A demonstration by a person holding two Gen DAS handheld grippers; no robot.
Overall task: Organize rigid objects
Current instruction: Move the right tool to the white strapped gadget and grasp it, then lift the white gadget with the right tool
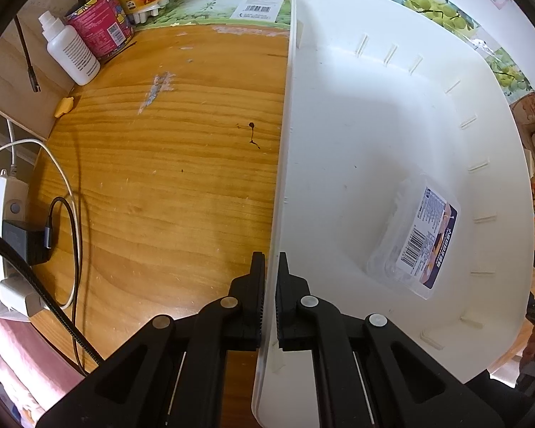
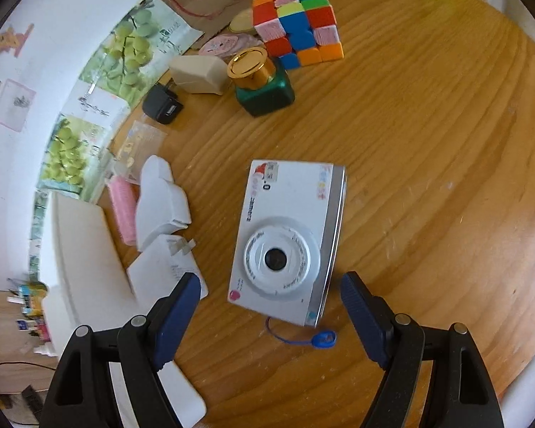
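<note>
My left gripper (image 1: 271,267) is shut on the rim of a white plastic bin (image 1: 374,114) and points straight down at the wooden table (image 1: 167,164). A clear plastic box with a barcode label (image 1: 415,239) lies inside the bin. In the right wrist view a white toy camera (image 2: 289,242) lies flat on the table (image 2: 428,164), lens up, with a blue strap (image 2: 303,337) at its near end. My right gripper (image 2: 271,287) hangs open just above the camera's near end, one finger on each side of it, with neither pad touching it.
Beyond the camera stand a green bottle with a gold cap (image 2: 262,85), a colourful cube puzzle (image 2: 297,23), a black charger (image 2: 162,107) and a beige box (image 2: 198,73). White plugs (image 2: 162,201) and a pink roller (image 2: 123,214) lie to its left. A white bottle (image 1: 71,50), cables and a power strip (image 1: 10,235) border the left gripper's side.
</note>
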